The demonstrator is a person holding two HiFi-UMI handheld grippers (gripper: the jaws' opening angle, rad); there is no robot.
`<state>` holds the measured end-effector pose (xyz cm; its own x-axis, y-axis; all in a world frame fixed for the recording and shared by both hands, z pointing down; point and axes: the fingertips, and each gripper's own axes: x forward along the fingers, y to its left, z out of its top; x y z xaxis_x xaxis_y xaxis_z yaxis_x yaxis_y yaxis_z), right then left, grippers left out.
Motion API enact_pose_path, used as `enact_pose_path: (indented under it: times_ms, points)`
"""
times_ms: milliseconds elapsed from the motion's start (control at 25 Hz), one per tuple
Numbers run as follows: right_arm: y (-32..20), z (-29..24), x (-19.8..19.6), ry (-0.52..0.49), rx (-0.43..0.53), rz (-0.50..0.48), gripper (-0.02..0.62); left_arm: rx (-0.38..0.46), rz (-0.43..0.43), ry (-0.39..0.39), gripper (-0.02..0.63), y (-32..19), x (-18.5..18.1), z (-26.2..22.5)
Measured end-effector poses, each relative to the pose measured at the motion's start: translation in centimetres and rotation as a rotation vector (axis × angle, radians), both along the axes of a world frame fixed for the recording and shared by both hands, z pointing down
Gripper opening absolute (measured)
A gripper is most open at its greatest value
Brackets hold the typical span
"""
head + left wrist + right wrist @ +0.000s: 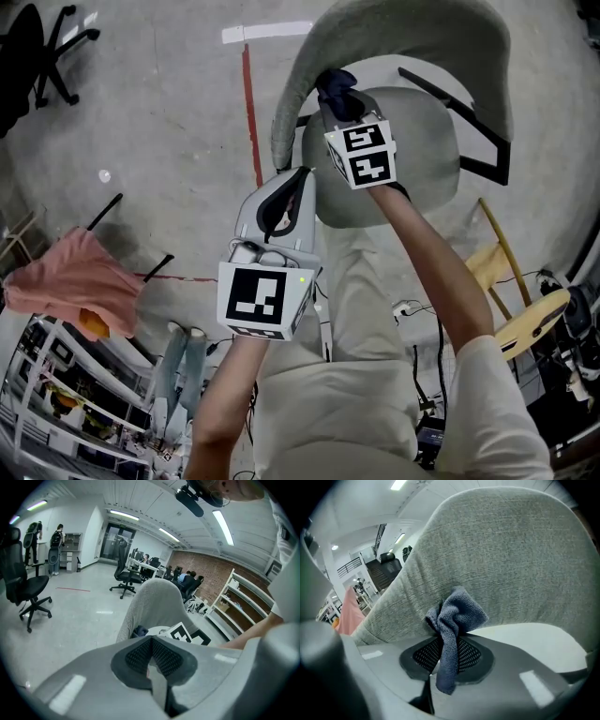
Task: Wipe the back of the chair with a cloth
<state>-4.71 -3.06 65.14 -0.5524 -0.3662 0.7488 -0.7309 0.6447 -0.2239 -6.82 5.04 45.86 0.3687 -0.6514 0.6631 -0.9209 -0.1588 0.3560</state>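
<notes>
Cloth (457, 613) looks light and limp. Right gripper (446, 654) jaws pinch its bunched middle, wad against chair back (506, 555). Left gripper (151, 656) jaws pressed together, empty, near chair back.

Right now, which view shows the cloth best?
The right gripper view: the blue cloth fills its centre, pinched in the right hand-held gripper at the chair back. The head view shows only a dark bunch; the left gripper view, a small scrap.
</notes>
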Motion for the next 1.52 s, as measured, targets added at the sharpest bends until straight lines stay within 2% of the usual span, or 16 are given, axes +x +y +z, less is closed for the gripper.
enact_pose_path:
  times_ms: [360, 1080, 1280, 1520]
  points:
    - [4.1, 0.6, -2.3, 0.000, -0.027, -0.120, 0.078, 0.002, -0.007, 0.001, 0.002, 1.2, -0.6, -0.1]
    - [11.0, 2.0, -3.0, 0.020, -0.070, -0.361, 0.078, 0.009, -0.003, -0.001, 0.002, 3.5, -1.0, -0.6]
    - [11.6, 2.2, -2.9, -0.001, -0.109, -0.323, 0.078, 0.017, 0.003, -0.008, 0.002, 3.9, -1.1, -1.1]
    - [10.3, 0.5, -1.0, -0.011, -0.093, -0.180, 0.078, 0.038, 0.029, -0.013, 0.002, 4.3, -1.2, -2.4]
